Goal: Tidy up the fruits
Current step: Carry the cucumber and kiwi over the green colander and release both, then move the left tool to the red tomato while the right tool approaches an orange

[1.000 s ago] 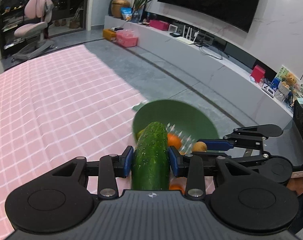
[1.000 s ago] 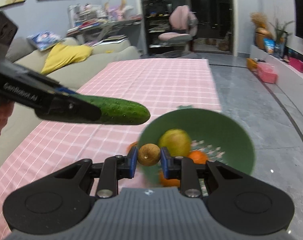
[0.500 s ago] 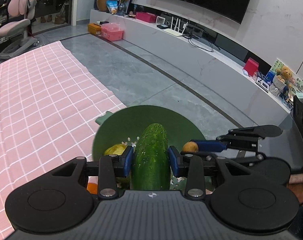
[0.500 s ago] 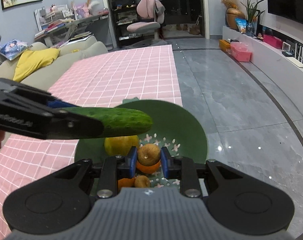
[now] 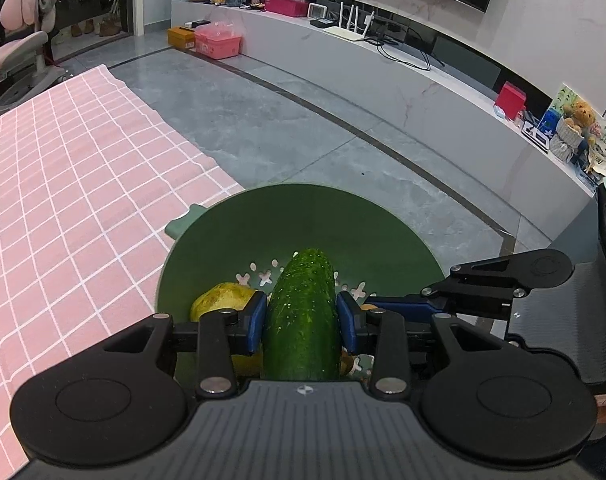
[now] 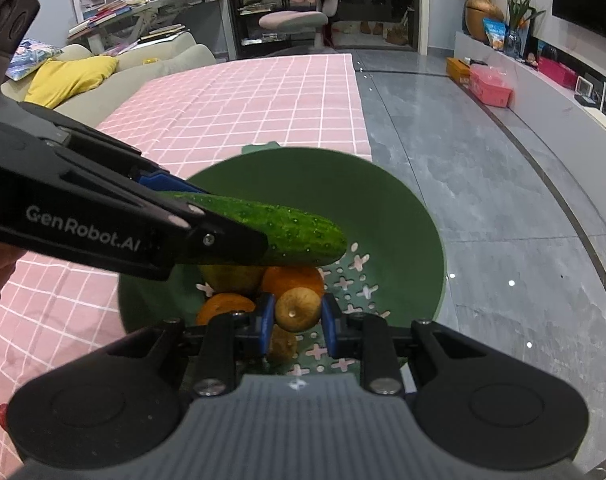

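My left gripper [image 5: 302, 317] is shut on a green cucumber [image 5: 301, 316] and holds it over the green colander bowl [image 5: 295, 220]. In the right wrist view the cucumber [image 6: 279, 232] points into the bowl [image 6: 387, 216] from the left. My right gripper [image 6: 297, 320] is shut on a small brown kiwi [image 6: 297, 308] just above the fruit in the bowl. The bowl holds a yellow-green pear [image 5: 219, 304], two oranges [image 6: 293, 278] [image 6: 223, 308] and another brown fruit [image 6: 281, 346]. The right gripper also shows at the right of the left wrist view [image 5: 403, 304].
The bowl stands at the edge of a table with a pink checked cloth [image 6: 243, 108]. Grey tiled floor [image 5: 283, 120] lies beyond the edge. A long white TV bench [image 5: 403, 80] with boxes, a sofa [image 6: 143, 68] and a pink chair [image 6: 299, 12] stand further off.
Both grippers have moved forward and down over the bowl with their loads. The cucumber tip and the kiwi now hang lower, close above the fruit inside.
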